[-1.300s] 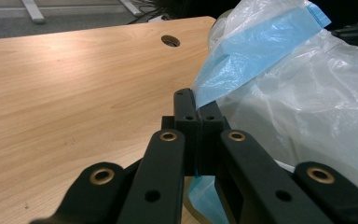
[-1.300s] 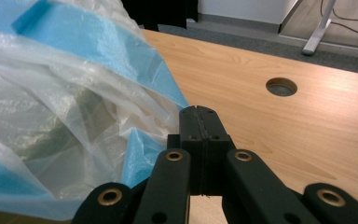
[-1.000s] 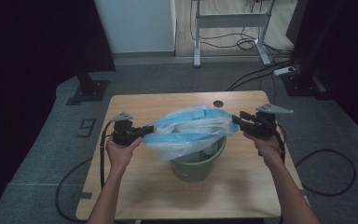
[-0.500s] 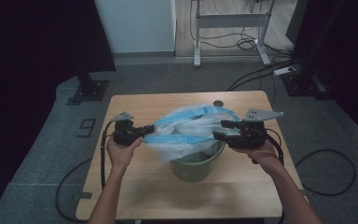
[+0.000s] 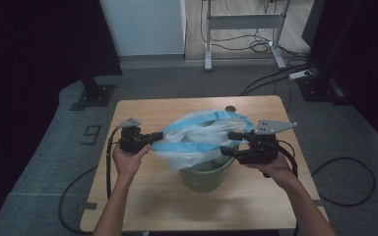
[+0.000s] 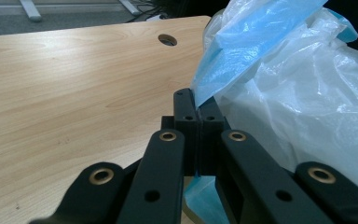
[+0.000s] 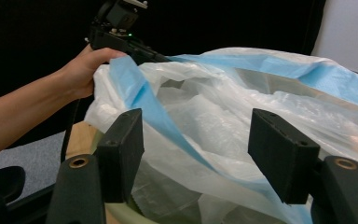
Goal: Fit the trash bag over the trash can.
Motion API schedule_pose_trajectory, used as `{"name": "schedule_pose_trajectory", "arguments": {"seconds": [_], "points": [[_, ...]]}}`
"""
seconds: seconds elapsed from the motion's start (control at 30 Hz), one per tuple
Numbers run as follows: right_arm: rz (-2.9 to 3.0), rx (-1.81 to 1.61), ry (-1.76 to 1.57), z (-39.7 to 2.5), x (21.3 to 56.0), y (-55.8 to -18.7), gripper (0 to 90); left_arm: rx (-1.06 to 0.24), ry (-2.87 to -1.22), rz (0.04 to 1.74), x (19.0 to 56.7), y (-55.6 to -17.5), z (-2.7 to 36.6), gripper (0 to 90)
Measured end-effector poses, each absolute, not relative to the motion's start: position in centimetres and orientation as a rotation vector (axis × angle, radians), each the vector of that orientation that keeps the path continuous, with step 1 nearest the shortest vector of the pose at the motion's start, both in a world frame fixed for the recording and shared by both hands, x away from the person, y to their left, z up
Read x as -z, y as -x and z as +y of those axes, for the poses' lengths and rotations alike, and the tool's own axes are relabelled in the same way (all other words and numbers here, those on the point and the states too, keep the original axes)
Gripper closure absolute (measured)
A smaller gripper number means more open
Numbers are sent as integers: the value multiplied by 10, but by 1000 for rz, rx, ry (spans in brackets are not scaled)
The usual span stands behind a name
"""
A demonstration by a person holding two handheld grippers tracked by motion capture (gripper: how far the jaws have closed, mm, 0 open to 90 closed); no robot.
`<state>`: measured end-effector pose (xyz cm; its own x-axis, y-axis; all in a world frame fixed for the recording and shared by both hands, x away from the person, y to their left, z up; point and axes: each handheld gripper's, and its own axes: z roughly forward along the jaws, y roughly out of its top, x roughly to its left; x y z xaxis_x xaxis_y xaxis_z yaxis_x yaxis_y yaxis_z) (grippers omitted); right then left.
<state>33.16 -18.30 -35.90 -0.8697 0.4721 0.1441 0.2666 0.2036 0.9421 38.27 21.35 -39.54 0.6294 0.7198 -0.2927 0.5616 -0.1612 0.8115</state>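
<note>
A translucent white plastic bag (image 5: 197, 135) with a blue rim band lies spread over a green bucket (image 5: 202, 178) at the middle of the wooden table (image 5: 142, 196). My left gripper (image 5: 151, 138) is shut on the bag's blue edge (image 6: 228, 65) at its left end, and the left gripper (image 6: 196, 106) view shows the jaws pinched together on it. My right gripper (image 5: 229, 144) stands open at the bag's right side. In the right gripper (image 7: 200, 154) view, the blue band (image 7: 168, 126) runs between the parted pads (image 7: 121, 149). Beyond it are the left hand and the left gripper (image 7: 121, 28).
A round cable hole (image 5: 230, 108) sits near the table's far edge. Bare tabletop (image 6: 74, 84) stretches left of the bag. On the floor beyond are a desk frame (image 5: 243, 22), loose cables (image 5: 275, 78) and a power strip (image 5: 300, 74).
My right gripper has moved left and nearer the person, from the table's right edge to over the bucket. The bag's mouth is less stretched. The left gripper has stayed put.
</note>
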Motion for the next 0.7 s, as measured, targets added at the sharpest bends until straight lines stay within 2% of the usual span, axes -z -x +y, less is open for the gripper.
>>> {"name": "schedule_pose_trajectory", "arguments": {"seconds": [0.4, 0.5, 0.53, 0.57, 0.7], "points": [[2355, -1716, -647, -172, 362, -322, 360, -192, -1840, 1030, 395, -384, 213, 897], [2372, -1621, -639, -166, 366, -323, 481, -191, -1839, 1030, 394, -384, 213, 896], [2372, -1621, -639, -166, 366, -323, 481, -189, -1839, 1031, 394, -384, 213, 896], [2378, -1583, -629, -164, 368, -322, 538, -191, -1841, 1030, 394, -384, 213, 896], [2387, -1524, -592, -162, 373, -318, 874, -192, -1840, 1030, 393, -384, 214, 896]]}}
